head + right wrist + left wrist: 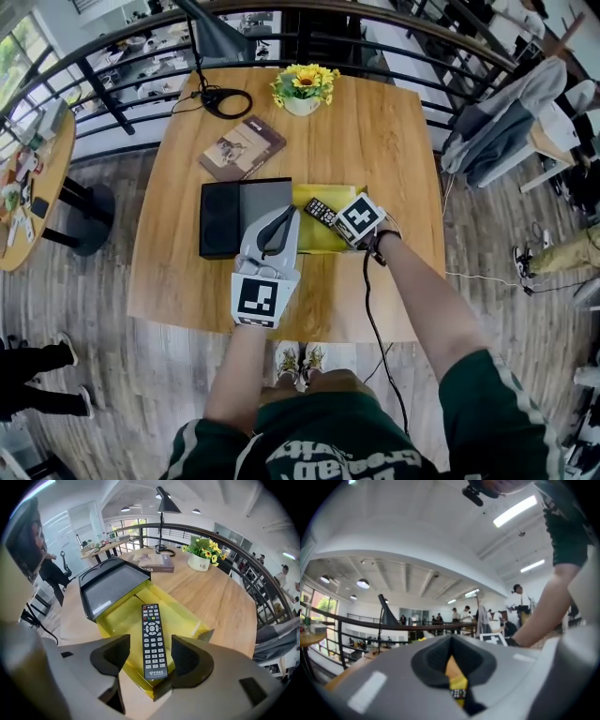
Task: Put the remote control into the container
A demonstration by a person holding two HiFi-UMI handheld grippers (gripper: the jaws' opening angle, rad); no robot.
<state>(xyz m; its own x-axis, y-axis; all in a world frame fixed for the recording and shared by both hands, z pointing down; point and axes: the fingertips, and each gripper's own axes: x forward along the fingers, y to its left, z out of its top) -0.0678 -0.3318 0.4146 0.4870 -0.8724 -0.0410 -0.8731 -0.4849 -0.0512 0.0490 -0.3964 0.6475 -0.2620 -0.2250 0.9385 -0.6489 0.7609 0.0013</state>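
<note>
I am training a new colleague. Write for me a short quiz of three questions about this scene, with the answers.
1. True or false: the jaws of the right gripper stand apart, with the remote control between them.
2. Which colour is the container? A red; B yellow; C blue.
3. Fill in: on the table beyond the dark lid, to the left of the flowers, lies a ____.
Key: 1 true; 2 B; 3 book.
</note>
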